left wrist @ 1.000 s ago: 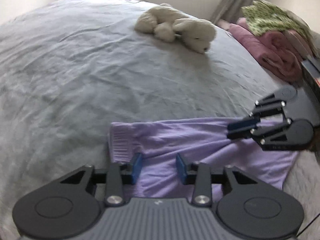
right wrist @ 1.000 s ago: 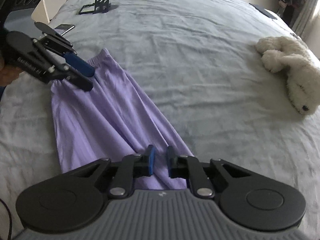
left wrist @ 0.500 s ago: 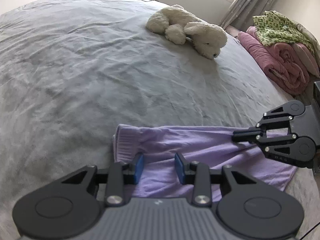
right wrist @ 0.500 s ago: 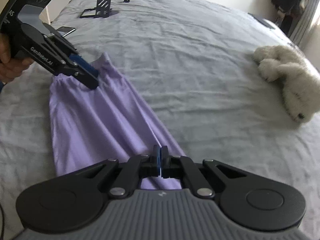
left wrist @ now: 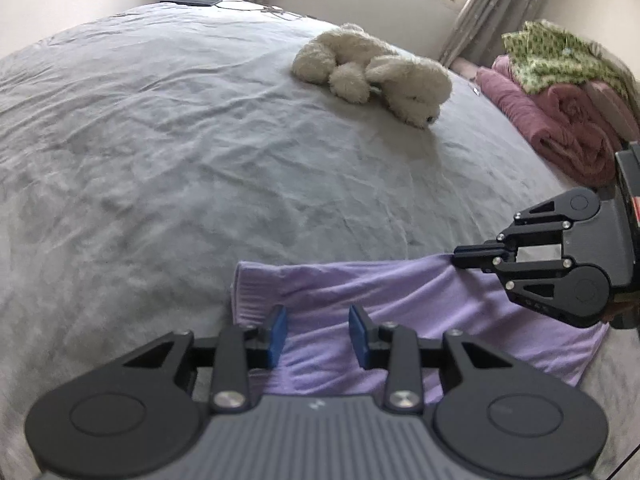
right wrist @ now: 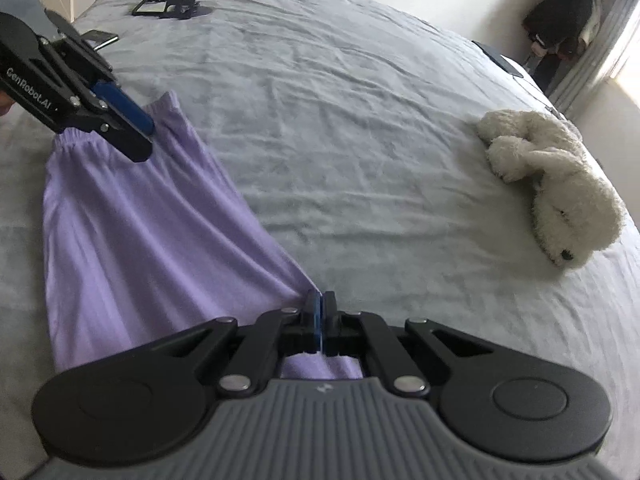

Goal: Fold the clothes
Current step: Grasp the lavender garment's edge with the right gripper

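Right wrist view: my right gripper [right wrist: 319, 312] is pinched tight on the hem corner of the purple garment [right wrist: 132, 248], the cloth drawn into folds toward the blue pads.
Left gripper: mine too [left wrist: 318, 330], jaws partly apart over the ribbed waistband end; no pad presses the cloth, and I cannot tell whether the tips rest on it.
Garment place: spread lengthwise on the grey bedsheet [right wrist: 360, 100], near the bed's edge, stretched between my two grippers.
Surface: wrinkled grey sheet covering a wide bed.
Room: pale walls, curtain [left wrist: 476, 12] by a bright window.
Around: white plush dog [right wrist: 556, 184] lying well apart from the garment; pink blankets [left wrist: 560, 120] with a green patterned cloth [left wrist: 560, 56] stacked beyond the bed; a black stand [right wrist: 172, 0] and a phone [right wrist: 100, 38] at the far side.
In the way: nothing lies between the garment and me.
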### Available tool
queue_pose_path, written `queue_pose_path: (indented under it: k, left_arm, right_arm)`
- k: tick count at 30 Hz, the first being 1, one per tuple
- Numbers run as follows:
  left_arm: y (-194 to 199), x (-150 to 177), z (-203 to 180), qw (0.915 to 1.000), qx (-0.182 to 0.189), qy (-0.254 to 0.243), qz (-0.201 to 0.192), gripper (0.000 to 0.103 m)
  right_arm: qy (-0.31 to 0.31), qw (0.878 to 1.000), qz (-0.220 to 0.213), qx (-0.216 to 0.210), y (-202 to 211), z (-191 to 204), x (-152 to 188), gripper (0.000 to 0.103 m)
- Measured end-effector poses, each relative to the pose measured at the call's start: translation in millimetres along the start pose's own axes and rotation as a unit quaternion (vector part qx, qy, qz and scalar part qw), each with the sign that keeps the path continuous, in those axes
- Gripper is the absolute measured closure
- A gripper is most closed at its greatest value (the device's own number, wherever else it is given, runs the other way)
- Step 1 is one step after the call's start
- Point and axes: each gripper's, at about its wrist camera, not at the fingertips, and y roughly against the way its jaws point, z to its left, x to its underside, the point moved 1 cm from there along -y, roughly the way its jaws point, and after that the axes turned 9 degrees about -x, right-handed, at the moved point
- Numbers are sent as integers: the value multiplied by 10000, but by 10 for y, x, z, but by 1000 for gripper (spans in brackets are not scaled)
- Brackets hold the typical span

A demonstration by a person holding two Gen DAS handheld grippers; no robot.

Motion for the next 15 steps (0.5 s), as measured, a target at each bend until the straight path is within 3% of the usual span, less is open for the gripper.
queue_pose_path:
  k: [4,6,10,13,15]
  left_arm:
    - [6,-18,-19,10000,-82,8,-54,68]
    - [56,-38,-35,9997,-107,18,-196,67]
    - [150,-60,-130,9985,-155,-138,-497,63]
    - [152,-56,-274,9981,-47,-297,-538,63]
    - [147,-37,-415,9974,24,-448,-556,63]
  right_arm:
    - [-106,9991,-117,404,57,45,50,102]
    - [-601,9933,-408,894,337,6,161,90]
    - [-2054,9656,-881,1329,1056,-28,645,90]
    - [-2897,9419,-657,1569,1395,174,1166,90]
    - [-3283,9321,-686,1364,1505,358,1450,90]
